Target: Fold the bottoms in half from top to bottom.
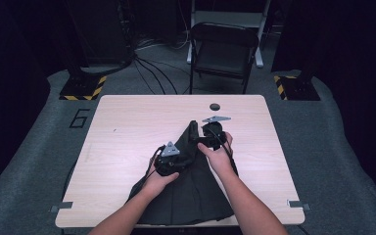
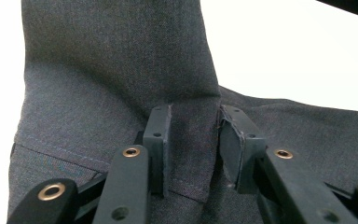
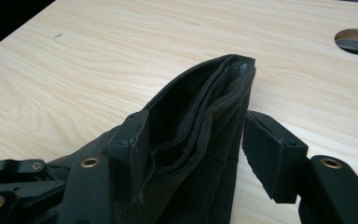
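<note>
Your forearms come in over the near edge of the table (image 1: 127, 112) and meet above the dark garment (image 1: 191, 196), which lies spread from that edge up toward the middle. Your left hand (image 1: 159, 181) sits low on the cloth, and its left gripper (image 2: 193, 140) has a fold running between the jaws: one pad lies flat against the fabric, the other stands just off it, so I can't tell if it really pinches. Your right hand (image 1: 218, 156) is higher and further in, holding the right gripper (image 3: 196, 140) level with a raised peak of the garment. Its jaws are spread, one side against the bunched layers and the other clear of them. On the floor past the far left corner there's a painted 6 (image 1: 80, 118).
</note>
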Motion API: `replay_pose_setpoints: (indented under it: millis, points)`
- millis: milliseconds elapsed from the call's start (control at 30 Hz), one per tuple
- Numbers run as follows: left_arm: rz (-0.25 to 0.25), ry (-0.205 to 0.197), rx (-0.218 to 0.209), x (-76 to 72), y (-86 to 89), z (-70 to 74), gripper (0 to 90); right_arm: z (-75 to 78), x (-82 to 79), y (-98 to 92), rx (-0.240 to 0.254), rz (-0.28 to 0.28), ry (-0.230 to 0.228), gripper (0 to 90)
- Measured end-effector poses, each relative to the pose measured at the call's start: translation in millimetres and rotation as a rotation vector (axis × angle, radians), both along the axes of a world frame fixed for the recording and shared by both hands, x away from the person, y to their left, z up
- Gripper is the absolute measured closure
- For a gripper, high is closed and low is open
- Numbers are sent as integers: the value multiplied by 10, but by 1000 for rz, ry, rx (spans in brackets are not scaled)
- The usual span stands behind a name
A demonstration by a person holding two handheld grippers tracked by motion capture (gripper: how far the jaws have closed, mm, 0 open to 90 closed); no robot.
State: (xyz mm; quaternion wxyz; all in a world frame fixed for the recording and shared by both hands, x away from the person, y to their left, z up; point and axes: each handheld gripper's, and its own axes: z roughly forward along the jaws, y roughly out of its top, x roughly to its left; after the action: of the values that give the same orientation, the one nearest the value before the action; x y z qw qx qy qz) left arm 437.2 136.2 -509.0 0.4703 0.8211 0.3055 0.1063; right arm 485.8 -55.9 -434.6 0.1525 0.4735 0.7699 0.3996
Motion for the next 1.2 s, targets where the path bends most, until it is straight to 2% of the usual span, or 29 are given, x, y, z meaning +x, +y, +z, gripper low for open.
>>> replay_pose_setpoints:
  millis: [100,133,200,367,567,667,733,800,900,1000,1100,1200]
  points:
    - [6,6,-4,1,-4,3,625,-26,-7,10,-20,18,13,403]
    - [1,26,-13,1,1,13,607,-29,-15,14,-17,17,19,403]
    - [9,41,-35,1,5,22,571,-33,-27,15,-20,29,16,404]
    - [22,59,-42,1,92,108,508,-52,-89,18,-24,44,30,412]
    - [43,55,-44,-2,265,215,479,-100,-154,-3,-14,66,40,447]
    - [75,39,-32,10,394,276,478,-110,-205,7,1,71,42,472]
    - [92,46,-34,23,439,295,478,-124,-242,15,18,72,52,484]
    - [96,44,-25,41,475,314,477,-135,-247,14,17,80,44,489]
    - [139,39,-22,94,539,350,473,-185,-338,46,42,86,53,532]
    - [149,43,-15,125,543,379,466,-238,-392,79,46,108,49,569]
    - [155,45,-27,145,527,405,455,-282,-444,113,56,115,50,609]
    - [162,46,-20,199,463,453,432,-339,-483,137,59,130,53,648]
